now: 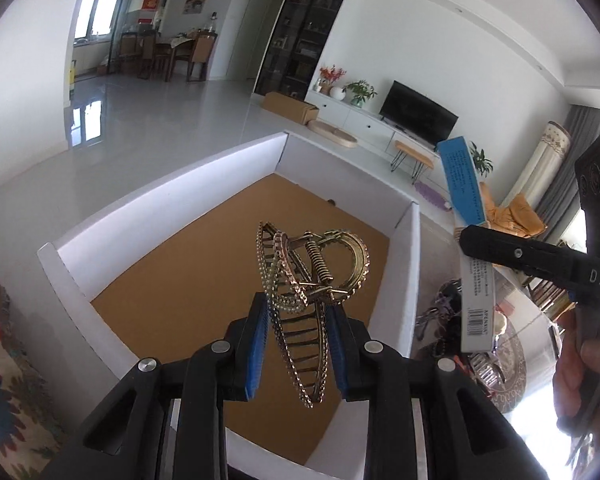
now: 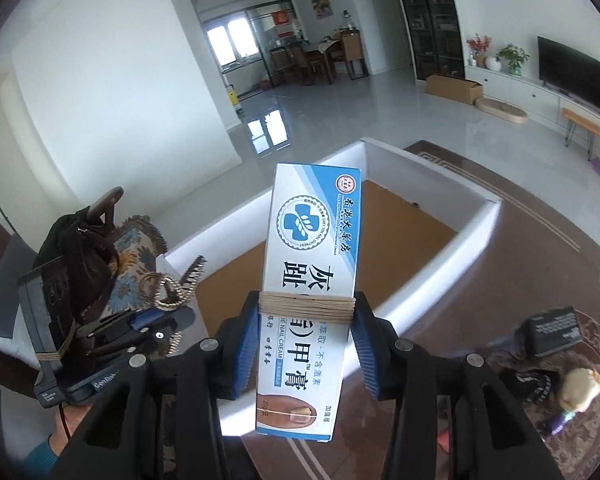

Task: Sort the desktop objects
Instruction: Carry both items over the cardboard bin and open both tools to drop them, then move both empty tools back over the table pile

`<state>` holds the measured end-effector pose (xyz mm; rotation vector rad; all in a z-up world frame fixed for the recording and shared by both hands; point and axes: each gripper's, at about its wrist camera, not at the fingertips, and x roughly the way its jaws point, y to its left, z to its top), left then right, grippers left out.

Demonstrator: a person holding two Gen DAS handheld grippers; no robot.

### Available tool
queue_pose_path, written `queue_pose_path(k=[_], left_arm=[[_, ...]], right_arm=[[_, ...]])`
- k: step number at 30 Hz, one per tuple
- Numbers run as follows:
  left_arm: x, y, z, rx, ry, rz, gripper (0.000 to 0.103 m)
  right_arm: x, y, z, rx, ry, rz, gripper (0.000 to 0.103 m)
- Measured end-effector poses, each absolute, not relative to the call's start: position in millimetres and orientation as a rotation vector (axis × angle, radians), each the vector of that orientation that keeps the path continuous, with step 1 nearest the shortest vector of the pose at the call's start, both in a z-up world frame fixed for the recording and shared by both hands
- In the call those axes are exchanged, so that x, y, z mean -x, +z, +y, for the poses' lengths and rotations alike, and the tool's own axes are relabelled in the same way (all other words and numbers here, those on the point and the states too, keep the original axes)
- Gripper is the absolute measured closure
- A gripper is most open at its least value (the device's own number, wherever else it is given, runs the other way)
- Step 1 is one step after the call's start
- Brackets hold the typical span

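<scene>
Fingers [image 1: 256, 344] clamp hair claw [image 1: 308, 280] above white box [image 1: 172, 184]; right fingers [image 2: 246, 344] clamp cream carton [image 2: 308, 280]. Part fingers low inside box.

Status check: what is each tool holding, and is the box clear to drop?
Left tool shut on hair clip, above box. Right tool shut on cream carton, near box. Nothing visible inside.
</scene>
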<state>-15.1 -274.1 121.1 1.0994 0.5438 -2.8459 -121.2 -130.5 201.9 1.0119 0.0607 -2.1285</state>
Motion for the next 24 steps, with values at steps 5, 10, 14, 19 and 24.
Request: queue_pose_path(k=[5, 10, 14, 19, 24], left_arm=[[44, 93, -287, -1.256, -2.758, 0.471, 0.075], [57, 72, -295, -1.333, -2.706, 0.440, 0.074], [59, 71, -295, -1.309, -2.680, 0.418, 0.029], [44, 100, -282, -1.119, -2.761, 0.363, 0.024], [12, 141, -221, -0.997, -2.984, 0.336, 0.023]], right_arm=[[141, 141, -215, -1.177, -2.059, 0.131, 0.059], [145, 94, -244, -1.266, -2.047, 0.207, 0.057], [150, 88, -237, -1.288, -2.041, 0.136, 0.009], [147, 115, -203, -1.186, -2.110, 0.075, 0.005], [115, 155, -128, -0.947, -2.264, 0.028, 0.000]])
